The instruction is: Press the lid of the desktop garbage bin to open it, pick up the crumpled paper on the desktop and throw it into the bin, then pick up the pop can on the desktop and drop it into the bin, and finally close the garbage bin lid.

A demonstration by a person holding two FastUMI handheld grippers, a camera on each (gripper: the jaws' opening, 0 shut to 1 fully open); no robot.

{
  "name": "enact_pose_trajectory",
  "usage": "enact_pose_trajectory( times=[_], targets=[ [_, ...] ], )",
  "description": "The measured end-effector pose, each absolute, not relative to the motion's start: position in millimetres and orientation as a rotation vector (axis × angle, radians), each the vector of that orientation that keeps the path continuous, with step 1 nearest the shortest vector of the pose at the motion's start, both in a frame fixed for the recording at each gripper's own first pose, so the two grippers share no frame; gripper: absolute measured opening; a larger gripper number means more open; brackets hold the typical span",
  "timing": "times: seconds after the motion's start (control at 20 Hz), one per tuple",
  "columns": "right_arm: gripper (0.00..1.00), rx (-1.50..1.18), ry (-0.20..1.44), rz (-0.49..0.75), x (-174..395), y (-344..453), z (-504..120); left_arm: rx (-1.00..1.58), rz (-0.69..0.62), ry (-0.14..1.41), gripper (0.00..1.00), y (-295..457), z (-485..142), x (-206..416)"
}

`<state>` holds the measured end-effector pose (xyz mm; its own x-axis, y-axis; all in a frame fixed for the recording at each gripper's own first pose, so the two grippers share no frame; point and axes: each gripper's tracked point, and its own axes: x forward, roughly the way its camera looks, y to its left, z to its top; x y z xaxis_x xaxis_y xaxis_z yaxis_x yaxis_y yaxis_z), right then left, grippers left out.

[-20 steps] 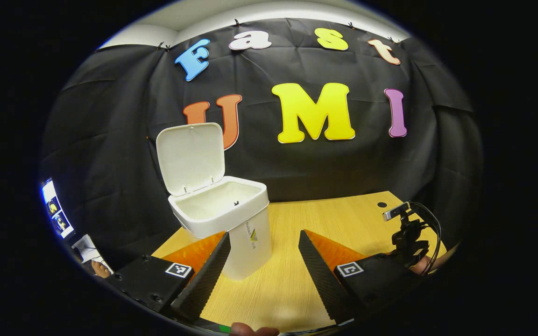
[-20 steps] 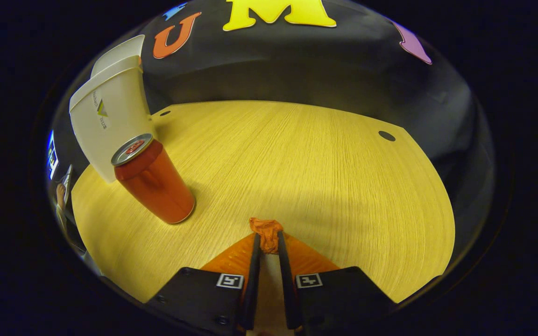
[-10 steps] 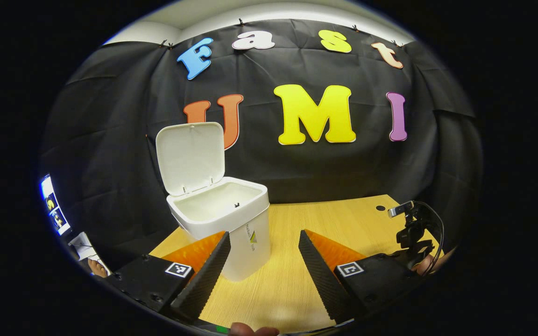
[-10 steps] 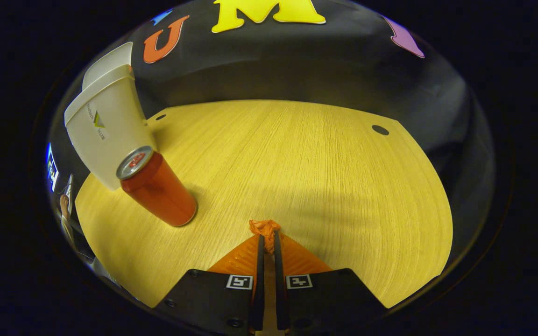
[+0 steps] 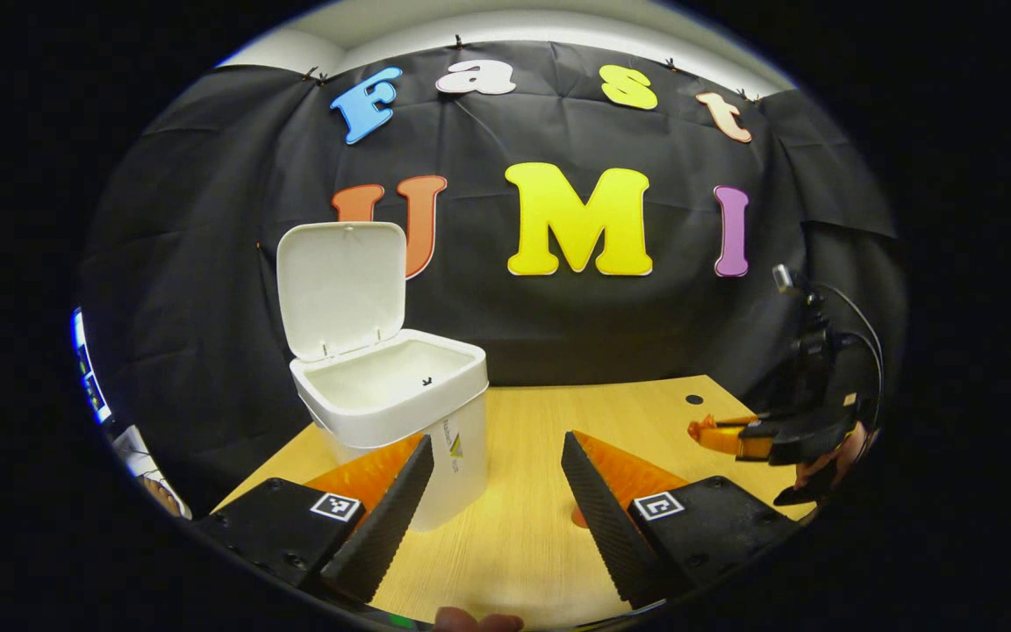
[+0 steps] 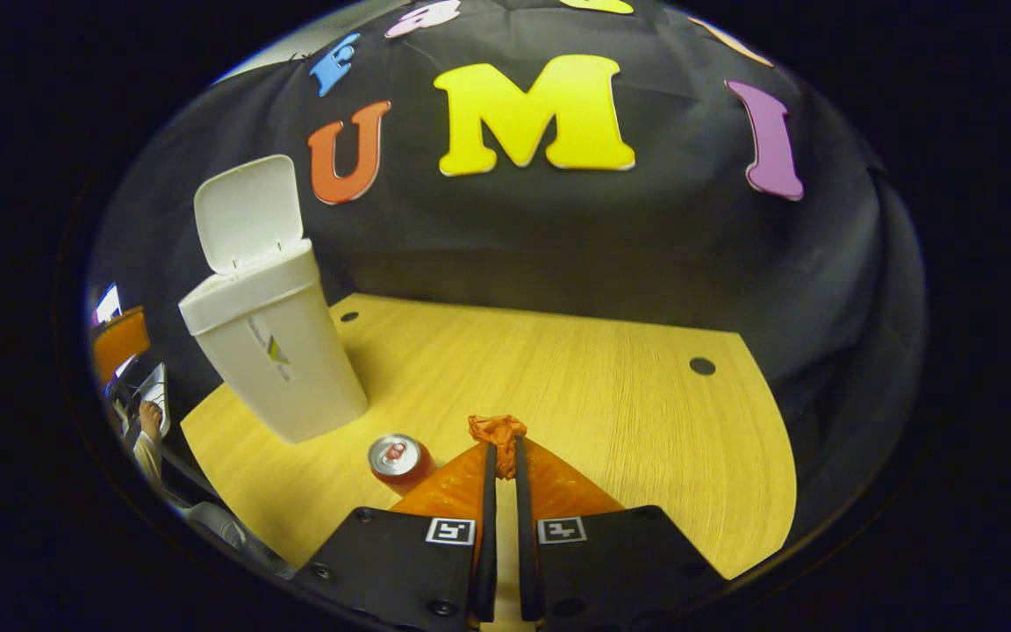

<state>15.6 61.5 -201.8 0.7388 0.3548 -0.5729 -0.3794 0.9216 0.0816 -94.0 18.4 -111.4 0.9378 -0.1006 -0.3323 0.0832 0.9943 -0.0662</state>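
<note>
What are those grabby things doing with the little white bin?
A person is tidying a desk with two grabbing tools. The right tool is pinched shut on a crumpled orange paper and holds it up above the wooden desk. The white bin stands with its lid flipped up, ready for the paper. The left tool is open near the bin, holding nothing. The red can stands on the desk, not yet picked up.

The wooden table carries the white bin and red can.
</note>
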Motion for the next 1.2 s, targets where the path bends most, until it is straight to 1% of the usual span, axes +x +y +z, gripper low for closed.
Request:
enact_pose_trajectory(
  times=[0.25,0.55,0.85,1.2],
  targets=[
    [0.11,-0.047,0.460,0.517,32,123,-118,-0.089,-0.093,0.296,0.96,34,-102,-93],
    [0.11,-0.048,0.375,0.644,45,216,-79,-0.117,-0.063,0.266,0.96,70,-95,-94],
    [0.11,-0.049,0.325,0.770,58,314,-64,-0.126,-0.021,0.239,0.96,109,-87,-106],
    [0.11,-0.101,0.398,0.898,49,408,-99,-0.134,0.080,0.242,0.96,158,-86,-120]
  ],
)
